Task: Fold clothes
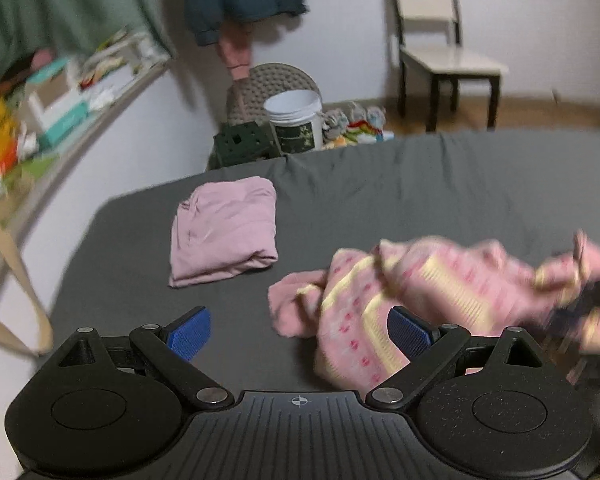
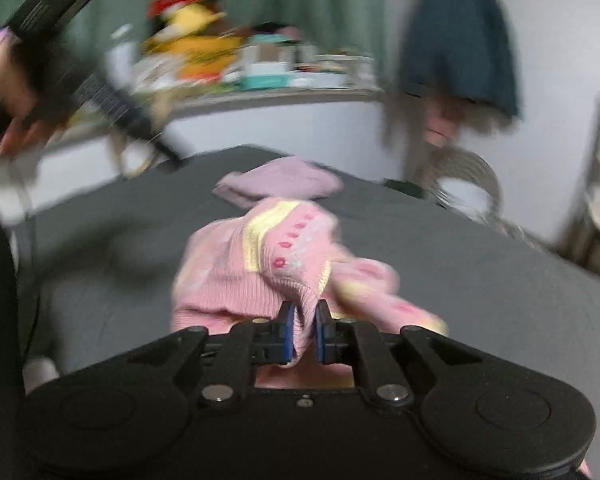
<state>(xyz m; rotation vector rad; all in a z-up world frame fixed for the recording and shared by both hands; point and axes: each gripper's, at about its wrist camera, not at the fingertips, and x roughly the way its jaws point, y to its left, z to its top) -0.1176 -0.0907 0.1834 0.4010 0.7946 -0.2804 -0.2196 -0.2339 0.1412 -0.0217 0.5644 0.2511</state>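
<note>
far left, left wrist view: cluttered shelf (image 1: 60,92) by the wall, irrelevant. next over, folded pink garment (image 1: 224,228) flat on the dark grey bed (image 1: 420,184), looks done. left tongs (image 1: 299,330) spread wide, blue pads (image 1: 190,332) apart, nothing between them, hovering just above the sheet beside the work item. right of that: pink/yellow knit sweater (image 1: 400,292), bunched and crumpled mid-bed, near the folded piece but not touching. motion blur on its right side, detail lost there.

right wrist view: right tongs (image 2: 304,330) clamped on a ribbed edge of the sweater (image 2: 268,264), prob. hem or cuff, can't tell which. fabric pinched between pads, rest trailing fwd in a heap.

handling est.: soft, light, stretchy knit, no stiffness, will sag and drag on sheet. not fragile, low slip w/ ribbing. best hold: ribbed hem corners or shoulder seams, one per side, pull taut to flatten before folding. risk: single-layer pinch stretching the knit, or grabbing two layers in the bunch.
</note>
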